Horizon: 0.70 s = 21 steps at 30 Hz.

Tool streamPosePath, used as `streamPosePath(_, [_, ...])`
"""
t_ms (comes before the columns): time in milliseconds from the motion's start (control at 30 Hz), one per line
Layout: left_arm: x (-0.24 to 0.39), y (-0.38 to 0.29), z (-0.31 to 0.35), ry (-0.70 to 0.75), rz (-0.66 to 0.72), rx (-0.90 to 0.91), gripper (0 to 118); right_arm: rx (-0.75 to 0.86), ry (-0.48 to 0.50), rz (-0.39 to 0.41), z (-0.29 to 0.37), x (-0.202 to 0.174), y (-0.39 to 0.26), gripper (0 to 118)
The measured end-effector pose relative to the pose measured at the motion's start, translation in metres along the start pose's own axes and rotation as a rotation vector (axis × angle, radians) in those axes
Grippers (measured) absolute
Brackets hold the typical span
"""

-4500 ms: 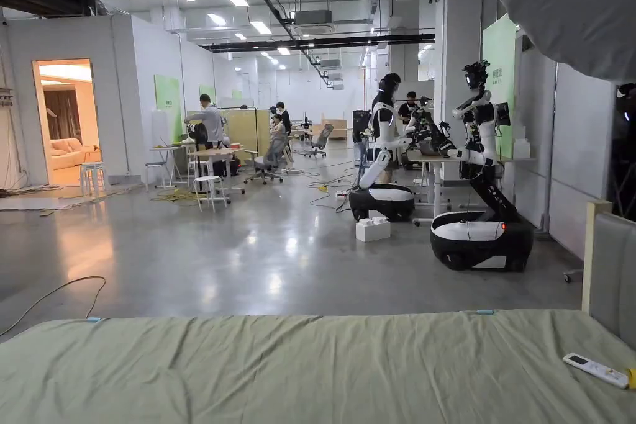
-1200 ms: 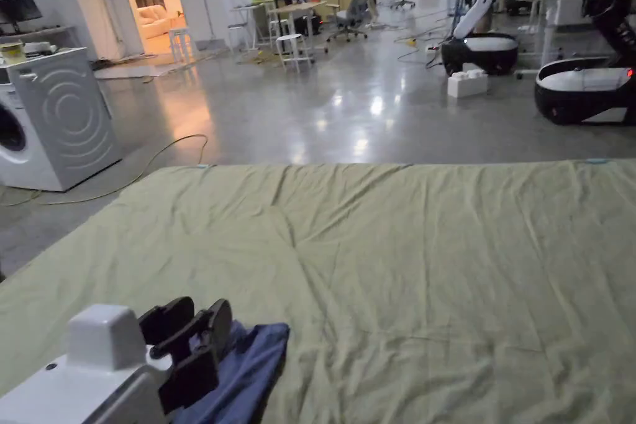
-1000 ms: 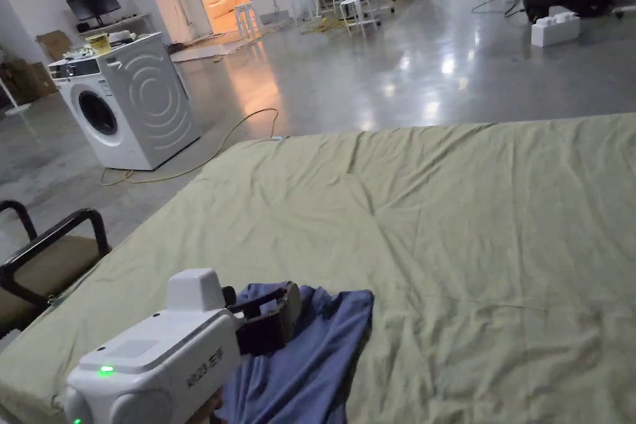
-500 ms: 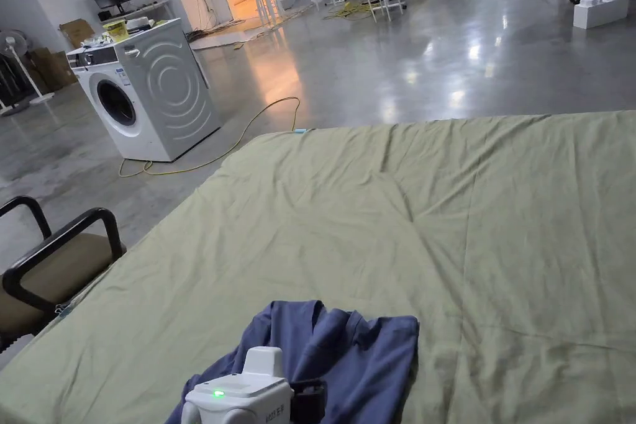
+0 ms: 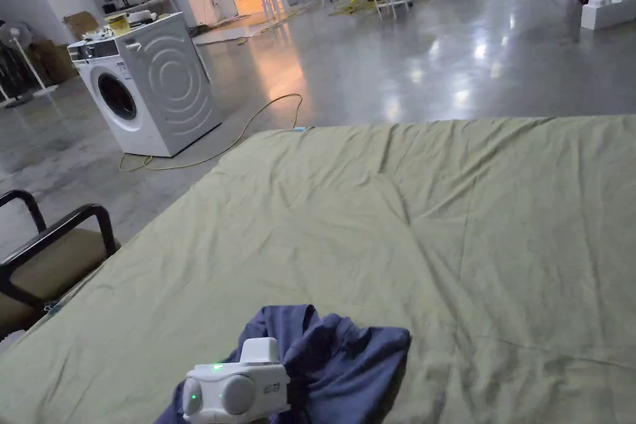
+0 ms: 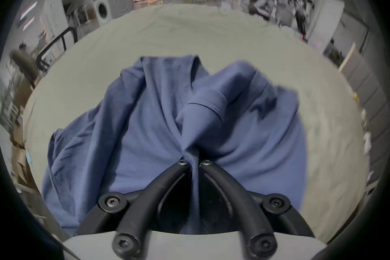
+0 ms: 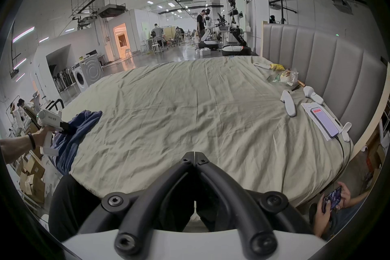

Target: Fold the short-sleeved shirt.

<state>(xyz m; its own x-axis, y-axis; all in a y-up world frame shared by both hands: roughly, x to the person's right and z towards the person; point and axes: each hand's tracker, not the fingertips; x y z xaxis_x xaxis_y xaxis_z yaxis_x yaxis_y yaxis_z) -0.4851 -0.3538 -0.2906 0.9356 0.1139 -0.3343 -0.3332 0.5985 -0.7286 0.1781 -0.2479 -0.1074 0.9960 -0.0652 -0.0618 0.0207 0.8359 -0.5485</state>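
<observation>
Clearly the left claw is pinching a bunched fold of the shirt, which lies crumpled at the bed's near left corner, part hanging over the edge; that grip looks meant to drag it onto open sheet for spreading. Meanwhile the right claw, pressed together and empty, hovers above the near edge, probably waiting to help.
</observation>
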Motion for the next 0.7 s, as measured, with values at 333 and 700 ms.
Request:
streamPosePath(333, [0.137,0.075,0.059,-0.335,-0.013,0.219,3,0.070,-0.031,-0.112,0.037,0.034,-0.014,0])
streamPosePath(700, [0.481,-0.048,0.046,-0.827,-0.452,-0.008,3,0.088,-0.193,-0.232,0.089,0.083,-0.048,0])
